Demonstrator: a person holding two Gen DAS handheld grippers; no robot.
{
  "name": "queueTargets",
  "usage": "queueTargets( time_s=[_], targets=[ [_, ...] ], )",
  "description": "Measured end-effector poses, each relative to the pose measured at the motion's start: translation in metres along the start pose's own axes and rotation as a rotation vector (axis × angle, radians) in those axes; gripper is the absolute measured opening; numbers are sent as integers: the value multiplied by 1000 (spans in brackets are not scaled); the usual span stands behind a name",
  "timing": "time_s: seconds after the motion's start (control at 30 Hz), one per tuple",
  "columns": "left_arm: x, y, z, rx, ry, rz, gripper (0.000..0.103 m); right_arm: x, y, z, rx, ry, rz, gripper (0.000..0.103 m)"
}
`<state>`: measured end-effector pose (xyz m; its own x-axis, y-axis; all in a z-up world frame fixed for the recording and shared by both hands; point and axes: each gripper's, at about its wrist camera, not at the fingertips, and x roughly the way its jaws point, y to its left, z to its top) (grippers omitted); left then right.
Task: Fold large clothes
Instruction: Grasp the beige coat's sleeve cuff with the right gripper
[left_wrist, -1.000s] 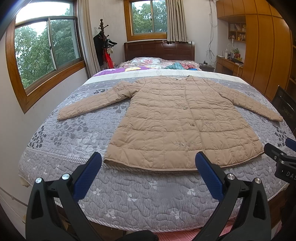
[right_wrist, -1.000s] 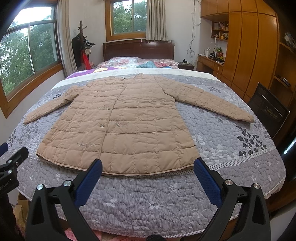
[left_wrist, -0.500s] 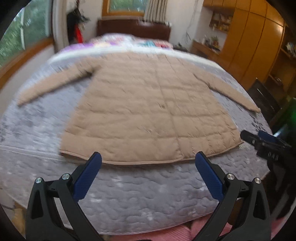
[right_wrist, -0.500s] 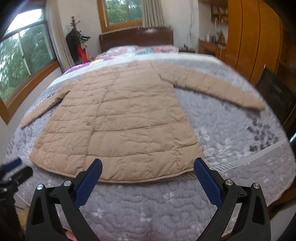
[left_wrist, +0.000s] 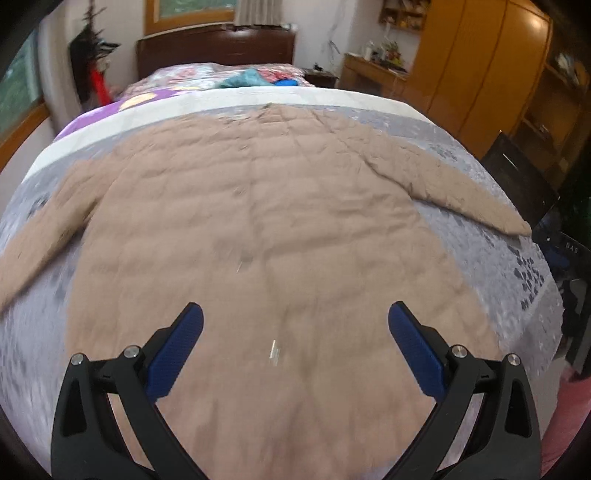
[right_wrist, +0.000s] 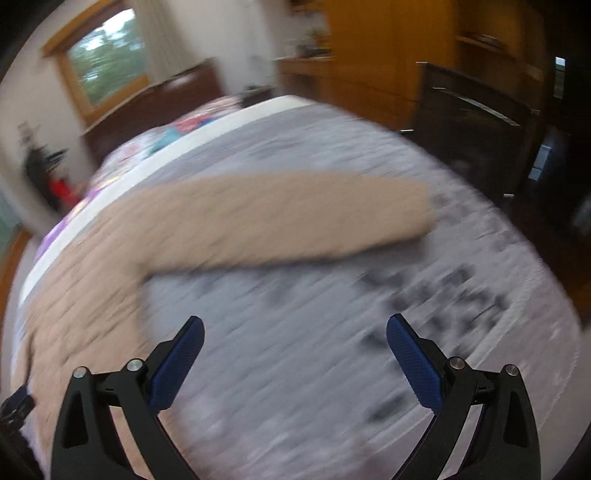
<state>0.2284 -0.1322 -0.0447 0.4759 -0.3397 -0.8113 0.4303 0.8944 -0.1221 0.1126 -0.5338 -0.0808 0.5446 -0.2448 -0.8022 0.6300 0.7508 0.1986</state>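
Both grippers stood with jaws apart, empty — left gripper (left_wrist: 295, 328) above coat (left_wrist: 258, 229) body, right gripper (right_wrist: 295, 343) over bedspread (right_wrist: 332, 332) beside sleeve (right_wrist: 295, 218). Coat lay flat on bed. Likely risk — blurred, fast approach pinching bedspread together with sleeve, dragging coat askew.

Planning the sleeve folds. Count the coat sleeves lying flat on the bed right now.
2. One sleeve of the tan coat stretches toward the wardrobe side of the grey bedspread; the other sleeve runs toward the window side, its cuff cut off by the left wrist view's edge.
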Motion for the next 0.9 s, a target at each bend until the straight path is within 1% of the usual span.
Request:
queueTargets(
  time_s=[0.03,0.07,0.13,0.2,0.27,0.37,0.43,0.5,0.53,0.57,0.6,0.67,0.73,0.8,0.83,0.87,0.9],
  targets=[
    [8,-1,11,-1,2,-3,99,9,-15,13,23,3,-27,99],
    [21,-5,30,-5,-2,-13,99,18,-29,25,49,18,-39,99],
    [39,-8,52,-10,0,-24,99,34,-54,43,103,52,-31,99],
    [63,-13,76,-10,9,-23,99,48,-73,55,141,77,-33,99],
    [85,-17,95,-12,31,-35,99,65,-90,66,172,101,-62,99],
    [116,-20,117,-22,56,-49,99,90,-109,80,215,136,-38,99],
    [134,-22,130,-16,67,-36,99,105,-118,86,253,157,-11,96],
    [147,-21,135,-7,76,-28,99,117,-124,90,273,177,29,95],
    [152,-19,137,-2,83,-26,99,124,-124,92,279,190,47,93],
    [160,-18,140,1,96,-23,96,126,-124,92,283,199,54,92],
    [165,-17,142,-2,105,-24,94,131,-124,93,285,204,59,89],
    [174,-12,142,-15,126,-22,78,137,-121,93,278,213,55,84],
    [183,-5,141,-36,149,-25,76,143,-119,93,270,220,53,78],
    [191,1,139,-50,157,-29,76,147,-115,93,251,226,21,74],
    [193,3,138,-46,151,-30,76,147,-110,93,224,214,-4,64],
    [193,3,137,-40,145,-31,76,147,-105,93,195,204,-28,59],
    [193,3,136,-33,134,-33,76,147,-101,93,177,199,-46,50]
  ],
)
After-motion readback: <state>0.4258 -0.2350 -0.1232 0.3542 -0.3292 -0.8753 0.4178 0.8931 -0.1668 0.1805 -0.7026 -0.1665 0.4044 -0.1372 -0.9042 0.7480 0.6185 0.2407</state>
